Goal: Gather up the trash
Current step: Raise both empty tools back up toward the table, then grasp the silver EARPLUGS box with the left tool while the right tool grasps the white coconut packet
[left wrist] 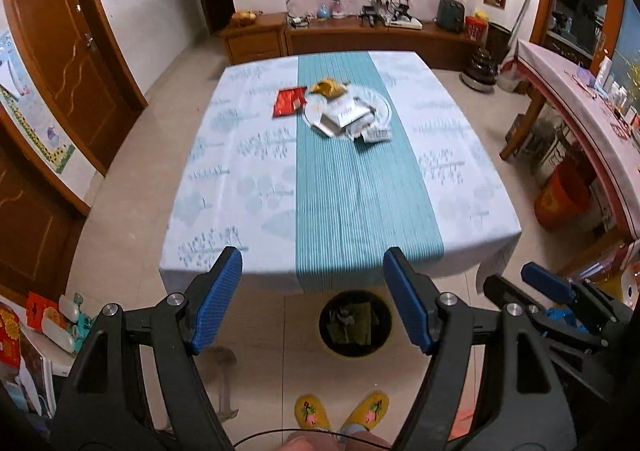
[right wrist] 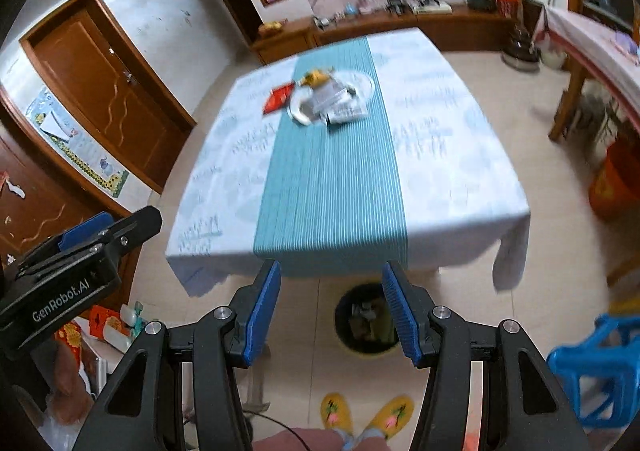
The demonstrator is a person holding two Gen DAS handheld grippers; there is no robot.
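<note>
On the far half of the table lies a heap of trash: a red packet, a yellow wrapper and white paper scraps on a glass plate. The same heap shows in the right wrist view, with the red packet and the papers. A black bin holding some rubbish stands on the floor under the near table edge. My left gripper hangs open and empty, high above the near edge. My right gripper is open and empty too, beside the left, over the bin.
The person's feet in yellow slippers stand just behind the bin. A blue plastic stool is at the right. A second cloth-covered table runs along the right wall, with an orange bucket under it. Wooden doors line the left wall.
</note>
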